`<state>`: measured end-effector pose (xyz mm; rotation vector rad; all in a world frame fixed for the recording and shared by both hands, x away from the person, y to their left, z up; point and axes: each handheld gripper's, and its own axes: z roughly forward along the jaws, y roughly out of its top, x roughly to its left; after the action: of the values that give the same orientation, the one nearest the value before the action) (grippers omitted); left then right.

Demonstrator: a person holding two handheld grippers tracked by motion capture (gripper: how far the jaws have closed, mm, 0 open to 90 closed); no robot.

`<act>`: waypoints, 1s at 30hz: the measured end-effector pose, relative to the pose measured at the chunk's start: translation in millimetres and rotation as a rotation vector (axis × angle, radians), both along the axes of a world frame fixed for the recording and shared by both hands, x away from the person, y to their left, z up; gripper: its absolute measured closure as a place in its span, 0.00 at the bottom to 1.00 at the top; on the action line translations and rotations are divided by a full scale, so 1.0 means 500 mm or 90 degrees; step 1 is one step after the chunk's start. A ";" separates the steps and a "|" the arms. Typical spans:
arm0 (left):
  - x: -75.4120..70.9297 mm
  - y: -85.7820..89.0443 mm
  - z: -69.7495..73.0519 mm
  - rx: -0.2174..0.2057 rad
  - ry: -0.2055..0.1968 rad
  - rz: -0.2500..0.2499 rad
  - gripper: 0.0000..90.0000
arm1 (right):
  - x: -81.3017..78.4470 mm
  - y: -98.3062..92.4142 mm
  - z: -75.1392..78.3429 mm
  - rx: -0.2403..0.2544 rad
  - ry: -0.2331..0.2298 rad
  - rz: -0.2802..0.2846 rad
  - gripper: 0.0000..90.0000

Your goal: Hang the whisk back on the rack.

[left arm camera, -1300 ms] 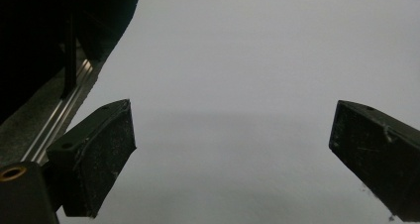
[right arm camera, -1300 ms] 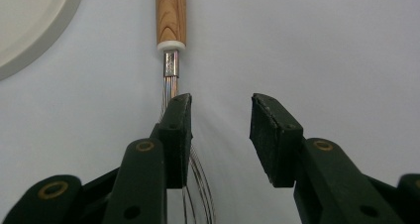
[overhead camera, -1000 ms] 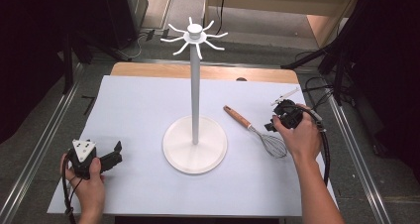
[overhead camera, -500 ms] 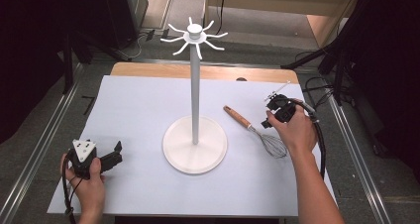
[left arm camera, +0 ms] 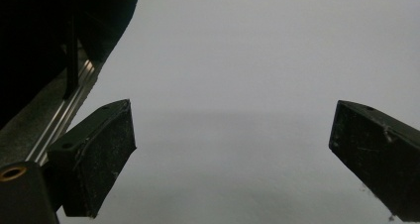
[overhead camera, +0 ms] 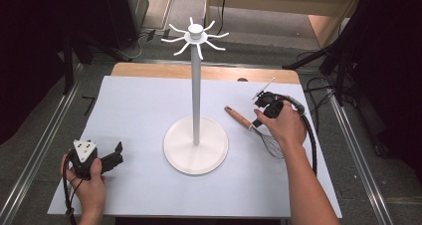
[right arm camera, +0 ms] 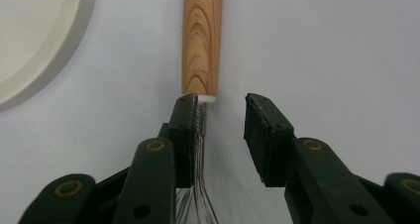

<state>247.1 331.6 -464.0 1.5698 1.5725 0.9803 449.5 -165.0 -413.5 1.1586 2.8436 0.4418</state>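
A whisk (overhead camera: 239,117) with a wooden handle (right arm camera: 201,40) and wire loops (overhead camera: 269,144) lies flat on the white table, right of the stand. My right gripper (overhead camera: 257,122) is lowered over its neck. In the right gripper view the right gripper (right arm camera: 222,102) is open. The wire neck (right arm camera: 200,135) lies between the jaws, against the left one, with a gap to the right one. My left gripper (overhead camera: 118,154) rests at the front left, and in its own view the left gripper (left arm camera: 233,116) is open over bare table.
A tall white stand (overhead camera: 196,85) with several hooks at its top (overhead camera: 195,35) rises from a round base (overhead camera: 215,151) in the table's middle. The base rim (right arm camera: 44,45) lies close to the whisk. Metal rails (overhead camera: 37,155) border the table.
My right gripper has moved left and down from beside the whisk onto its neck, just below the handle. The left gripper has not moved.
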 end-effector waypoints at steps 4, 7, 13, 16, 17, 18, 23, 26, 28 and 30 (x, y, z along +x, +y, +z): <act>0.000 -0.001 0.000 0.002 0.001 0.000 0.05 | 0.006 0.018 0.000 -0.001 0.007 0.007 0.75; 0.000 -0.001 0.000 0.003 0.001 0.000 0.05 | 0.012 0.027 0.001 -0.008 0.014 0.010 0.75; 0.000 -0.001 0.000 0.004 0.003 0.000 0.05 | 0.022 0.044 -0.007 -0.012 0.031 0.014 0.75; 0.001 -0.001 0.000 0.006 0.003 -0.001 0.05 | 0.028 0.057 -0.015 -0.029 0.037 0.017 0.77; 0.001 -0.001 0.000 0.005 0.003 -0.001 0.05 | 0.029 0.061 -0.017 -0.032 0.041 0.020 0.77; 0.001 -0.001 0.000 0.005 0.003 -0.001 0.05 | 0.031 0.065 -0.019 -0.034 0.043 0.022 0.78; 0.001 -0.001 0.000 0.004 0.005 0.000 0.05 | 0.039 0.081 -0.026 -0.056 0.047 0.019 0.78; 0.001 -0.001 0.000 0.004 0.007 0.002 0.05 | 0.045 0.087 -0.027 -0.065 0.052 0.016 0.77; 0.002 -0.002 0.000 0.005 0.007 0.004 0.05 | 0.049 0.089 -0.029 -0.068 0.054 0.020 0.77; 0.002 -0.002 0.000 0.006 0.008 0.002 0.05 | 0.053 0.091 -0.032 -0.068 0.058 0.020 0.76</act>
<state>248.2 330.7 -464.0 1.5826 1.5812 0.9830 475.8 -119.5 -429.4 1.1459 2.9242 0.2421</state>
